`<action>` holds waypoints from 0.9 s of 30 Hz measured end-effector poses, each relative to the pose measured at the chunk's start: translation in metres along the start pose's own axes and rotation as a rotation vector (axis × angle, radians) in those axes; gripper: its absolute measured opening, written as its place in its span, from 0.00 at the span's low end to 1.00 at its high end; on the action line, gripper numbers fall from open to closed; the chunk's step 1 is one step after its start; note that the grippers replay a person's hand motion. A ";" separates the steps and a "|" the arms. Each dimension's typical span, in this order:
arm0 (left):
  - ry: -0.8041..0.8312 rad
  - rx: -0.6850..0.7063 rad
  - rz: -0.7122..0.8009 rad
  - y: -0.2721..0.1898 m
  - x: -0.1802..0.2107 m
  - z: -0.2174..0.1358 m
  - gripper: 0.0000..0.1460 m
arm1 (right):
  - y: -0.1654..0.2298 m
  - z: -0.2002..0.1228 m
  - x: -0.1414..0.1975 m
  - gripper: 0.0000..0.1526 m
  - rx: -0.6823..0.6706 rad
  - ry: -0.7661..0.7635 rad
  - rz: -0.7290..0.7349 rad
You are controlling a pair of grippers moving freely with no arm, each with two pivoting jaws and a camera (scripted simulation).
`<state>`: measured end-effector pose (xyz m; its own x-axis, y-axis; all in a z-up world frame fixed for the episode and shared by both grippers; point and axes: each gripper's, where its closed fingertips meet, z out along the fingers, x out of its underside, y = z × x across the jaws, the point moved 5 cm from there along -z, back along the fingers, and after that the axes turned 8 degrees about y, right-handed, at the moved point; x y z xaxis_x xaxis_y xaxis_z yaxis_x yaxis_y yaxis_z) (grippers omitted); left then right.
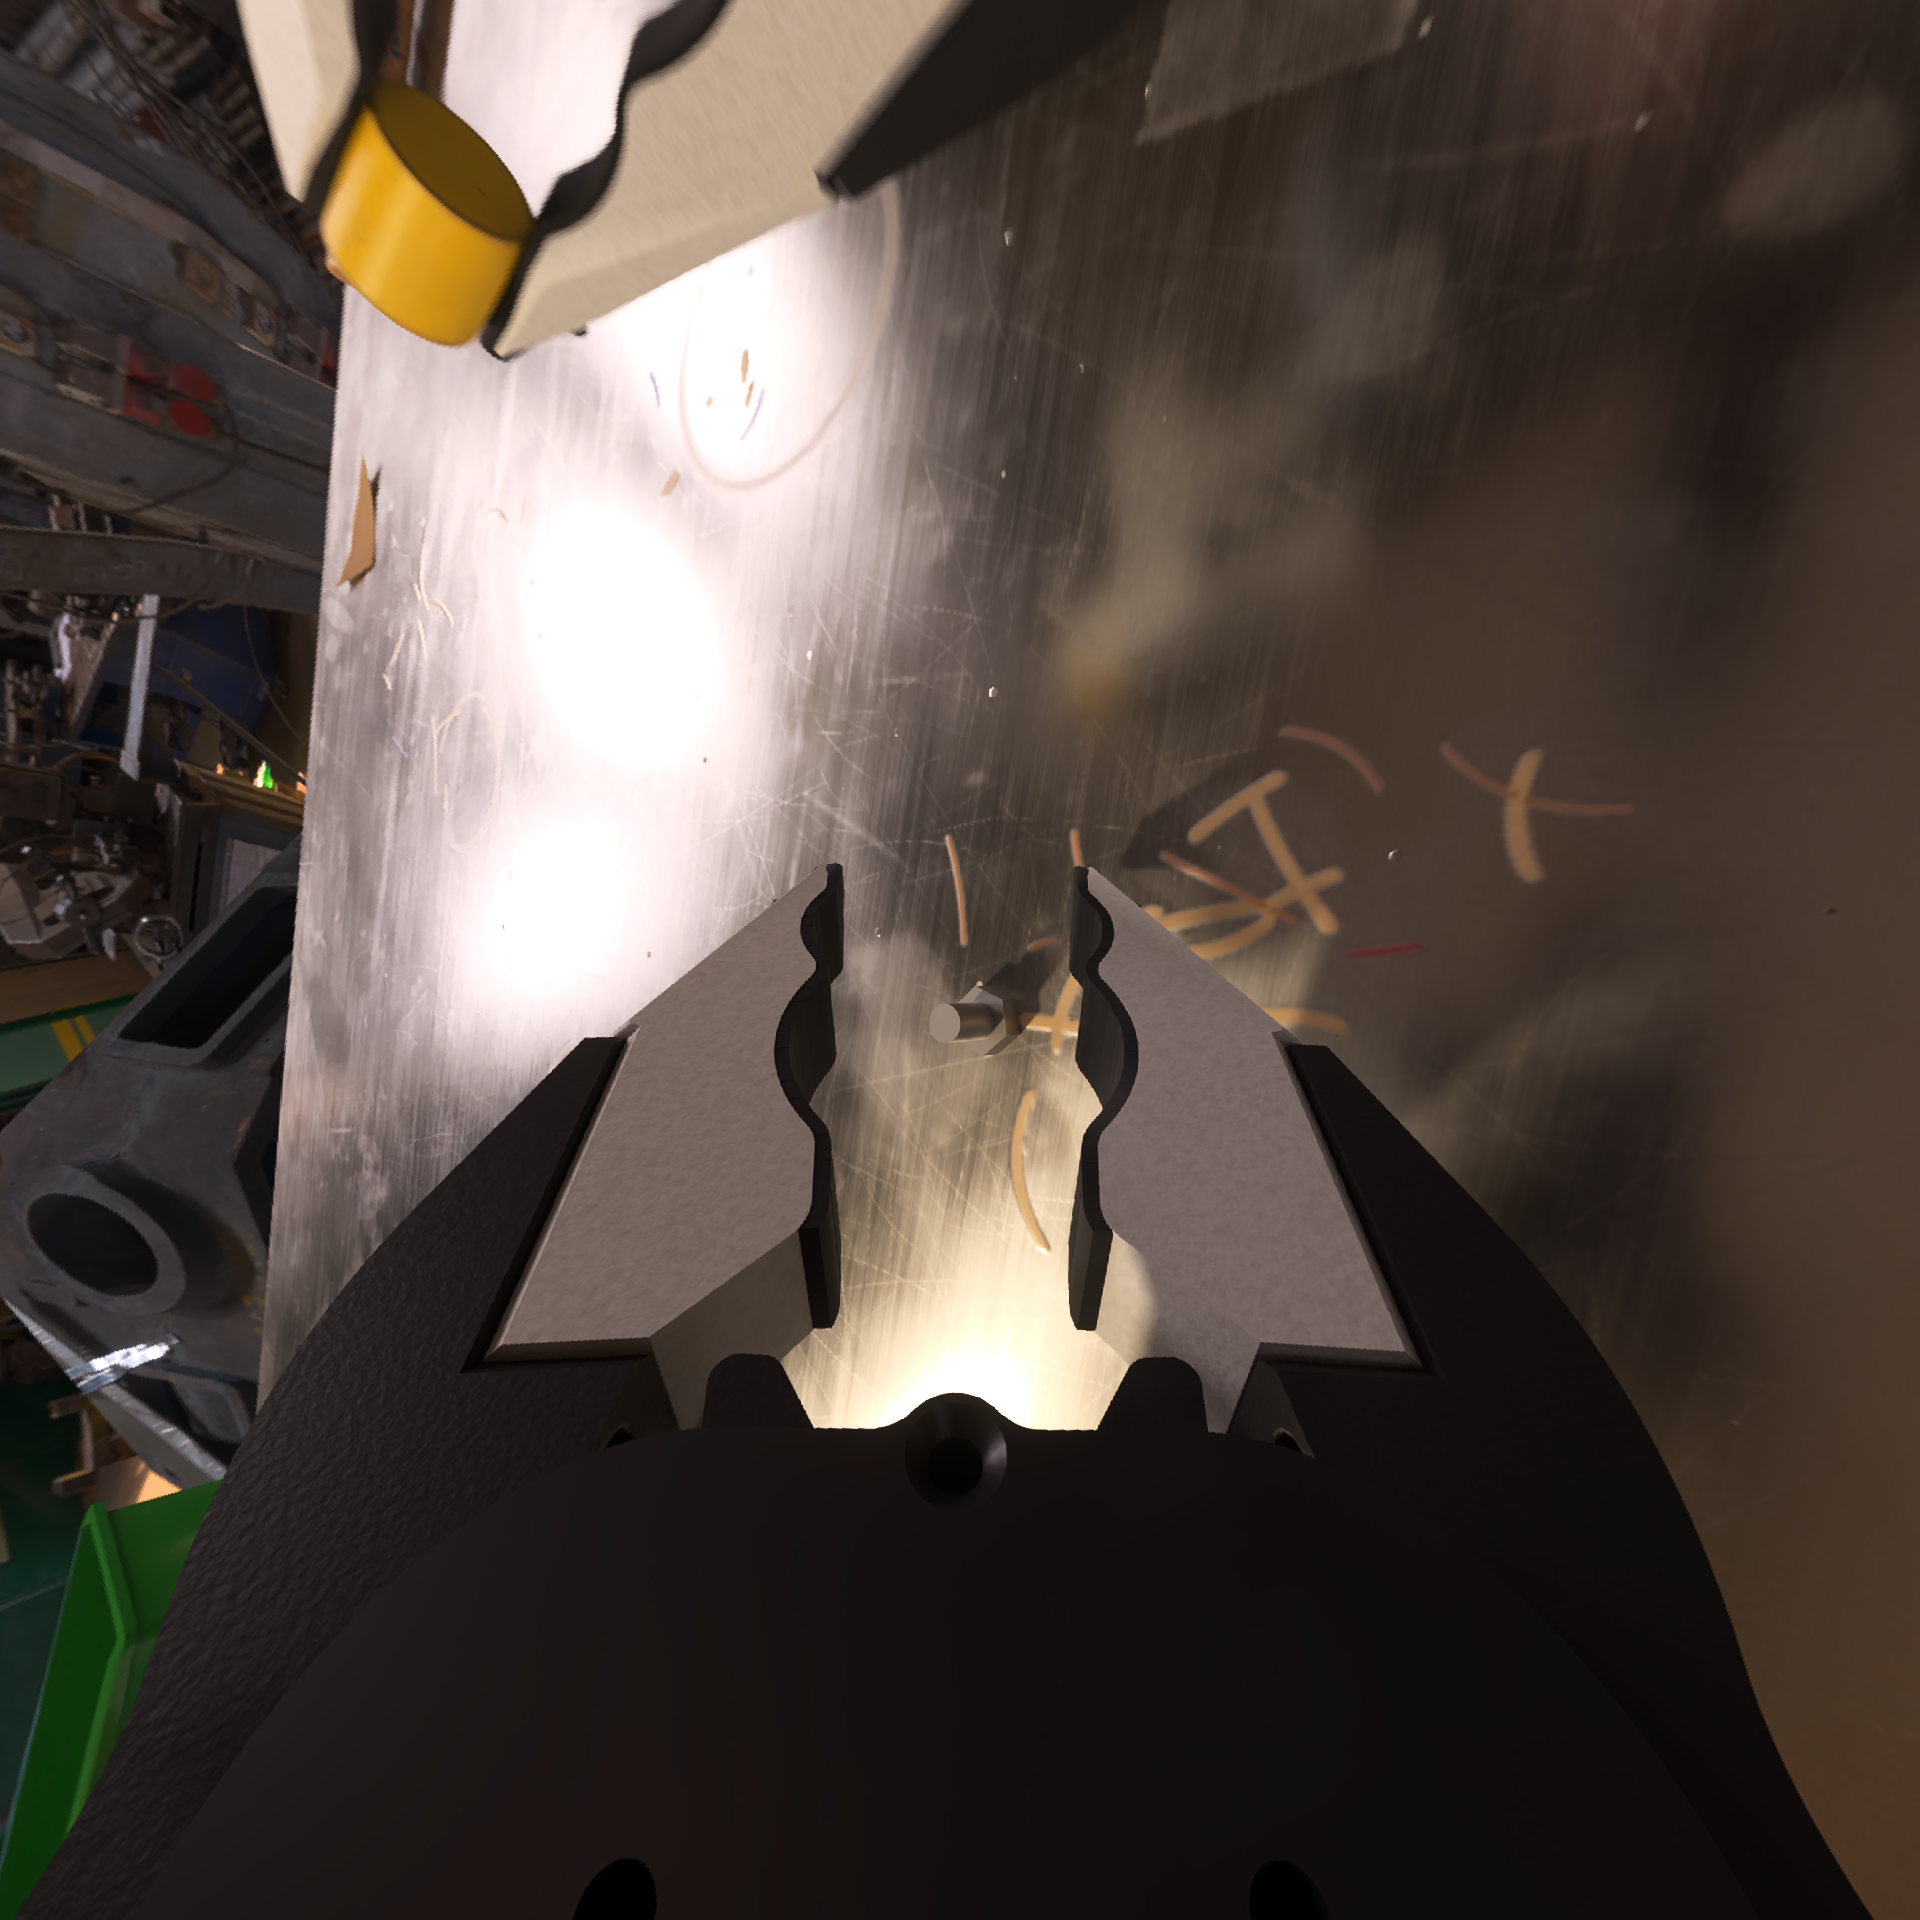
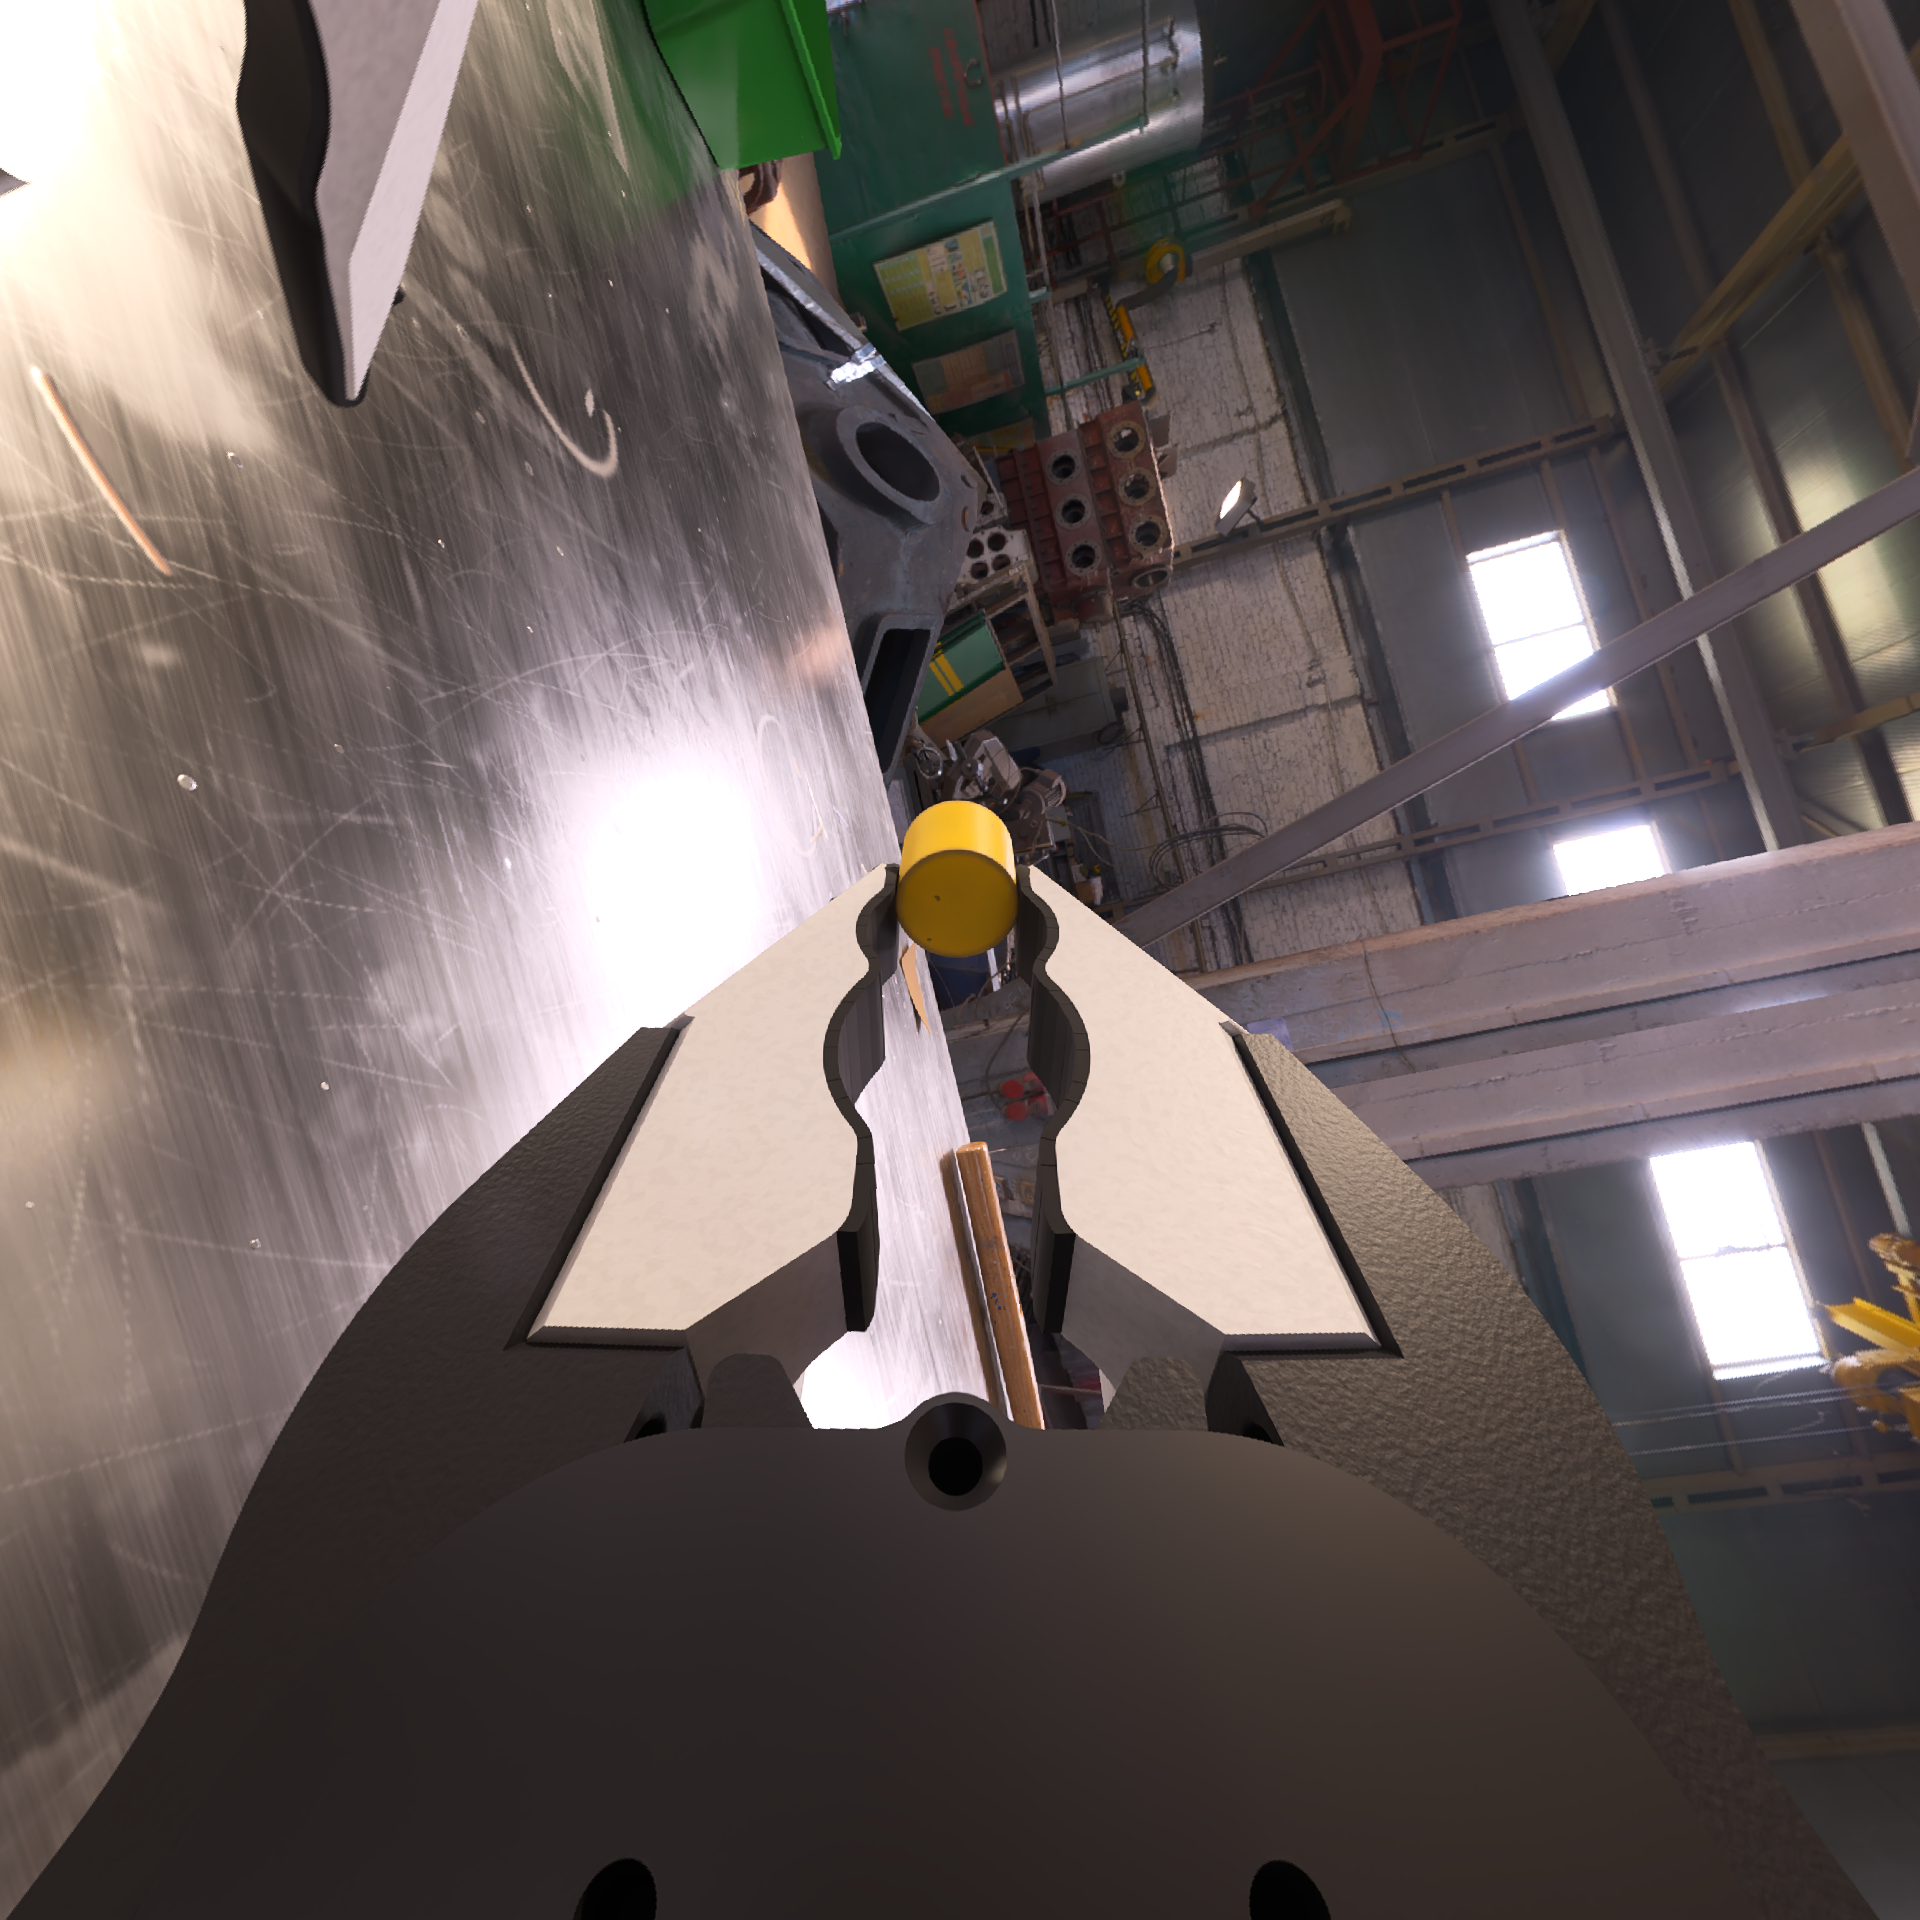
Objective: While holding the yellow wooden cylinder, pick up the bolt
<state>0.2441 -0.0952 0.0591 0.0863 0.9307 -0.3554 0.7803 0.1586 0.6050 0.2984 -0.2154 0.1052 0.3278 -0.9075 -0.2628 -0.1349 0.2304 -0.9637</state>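
In the left wrist view my left gripper (image 1: 956,883) is open and empty above the scratched metal table (image 1: 644,935). A small grey bolt (image 1: 985,1016) lies on the table in the gap between its fingers, nearer the right finger. The right gripper (image 1: 436,177) shows at the top left of that view, shut on the yellow wooden cylinder (image 1: 426,223). In the right wrist view my right gripper (image 2: 956,888) is shut on the yellow cylinder (image 2: 956,894) at its fingertips, held above the table near its edge. One finger of the left gripper (image 2: 353,197) shows at the top left.
The table's edge (image 1: 312,727) runs down the left of the left wrist view, with a workshop and a green bin (image 1: 94,1662) beyond. A wooden rod (image 2: 992,1278) lies by the table edge (image 2: 831,520) in the right wrist view. Wood shavings (image 1: 1268,894) lie right of the bolt.
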 end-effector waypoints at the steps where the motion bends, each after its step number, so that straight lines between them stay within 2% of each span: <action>1: 0.015 0.002 0.009 0.000 0.001 0.003 0.30 | 0.000 0.000 0.001 0.14 0.001 0.000 0.004; 5: 0.066 0.024 0.017 0.005 0.009 0.007 0.26 | -0.003 0.001 0.003 0.14 -0.001 0.002 0.029; 8: 0.119 -0.018 0.033 0.005 0.021 0.010 0.09 | -0.002 0.002 0.004 0.14 -0.001 0.005 0.027; 9: 0.120 -0.030 0.027 0.004 0.024 0.010 0.06 | -0.002 0.002 0.004 0.14 0.000 0.006 0.027; 11: 0.119 -0.007 -0.023 0.005 0.027 0.004 0.07 | -0.002 0.002 0.005 0.14 -0.001 0.005 0.029; 12: 0.118 0.016 -0.061 0.006 0.028 0.001 0.11 | -0.002 0.002 0.005 0.14 -0.002 0.006 0.031; 17: 0.112 0.210 -0.273 0.013 0.037 0.002 0.19 | -0.001 0.003 0.006 0.14 -0.015 0.008 0.042; 20: 0.071 0.288 -0.324 0.014 0.037 0.006 0.17 | 0.000 0.004 0.006 0.14 -0.023 0.006 0.039; 23: 0.019 0.279 -0.288 0.010 0.034 0.009 0.05 | 0.001 0.004 0.005 0.14 -0.022 0.005 0.035; 25: 0.037 0.264 -0.267 0.010 0.032 0.009 0.05 | 0.000 0.004 0.006 0.14 -0.022 0.005 0.038; 27: 0.047 0.309 -0.316 0.010 0.030 0.010 0.05 | 0.000 0.004 0.006 0.14 -0.020 0.005 0.037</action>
<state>0.2605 -0.0684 0.0477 -0.2090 0.8676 -0.4513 0.9130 0.3384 0.2278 0.3039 -0.2195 0.1036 0.3173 -0.9002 -0.2982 -0.1661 0.2568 -0.9521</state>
